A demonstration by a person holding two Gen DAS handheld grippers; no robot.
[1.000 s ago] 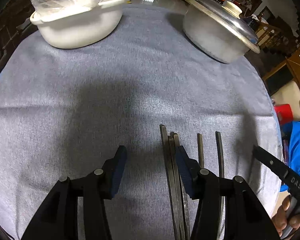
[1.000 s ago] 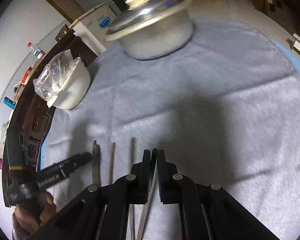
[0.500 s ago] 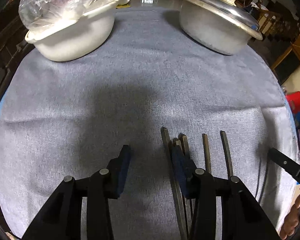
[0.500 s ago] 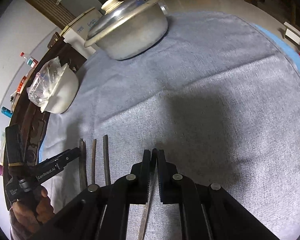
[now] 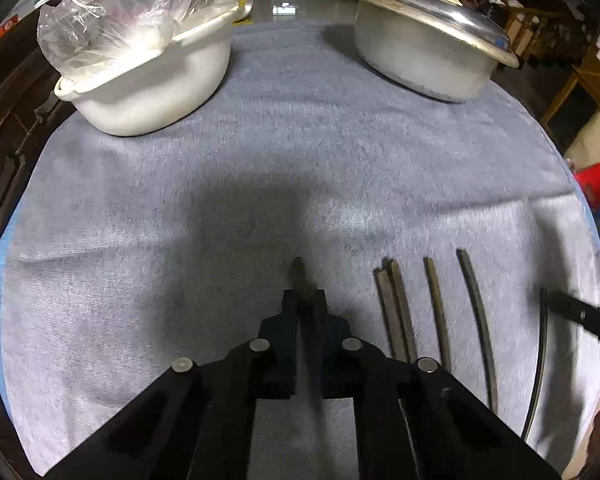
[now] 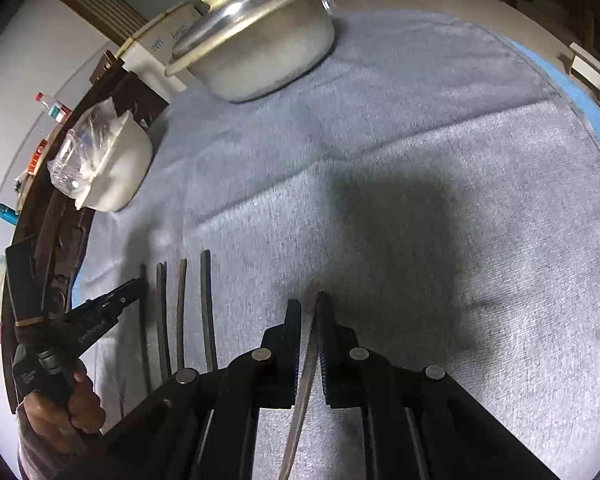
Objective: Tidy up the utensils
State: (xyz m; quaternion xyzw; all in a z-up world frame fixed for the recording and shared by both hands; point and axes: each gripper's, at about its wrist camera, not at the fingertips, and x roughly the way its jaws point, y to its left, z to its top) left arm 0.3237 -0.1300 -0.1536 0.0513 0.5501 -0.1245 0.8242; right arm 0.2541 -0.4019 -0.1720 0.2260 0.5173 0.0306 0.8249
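Observation:
Several dark utensil handles (image 5: pixel 396 312) lie side by side on the grey cloth, right of my left gripper (image 5: pixel 304 300). The left gripper is shut on one utensil handle (image 5: pixel 299 276), whose tip sticks out past the fingertips. In the right wrist view the same row of handles (image 6: pixel 182 312) lies at the left. My right gripper (image 6: pixel 308 312) is shut on another utensil (image 6: pixel 306 368), a thin metal handle held between the fingers over the cloth, to the right of the row.
A white bowl with a plastic bag (image 5: pixel 148 64) stands at the back left. A lidded metal pot (image 5: pixel 428 44) stands at the back right. The grey cloth (image 5: pixel 260 184) covers the round table. The left gripper and hand (image 6: pixel 60 360) show beside the row.
My left gripper has closed on one utensil handle and shifted it left, away from the row. My right gripper has carried its utensil further right of the row.

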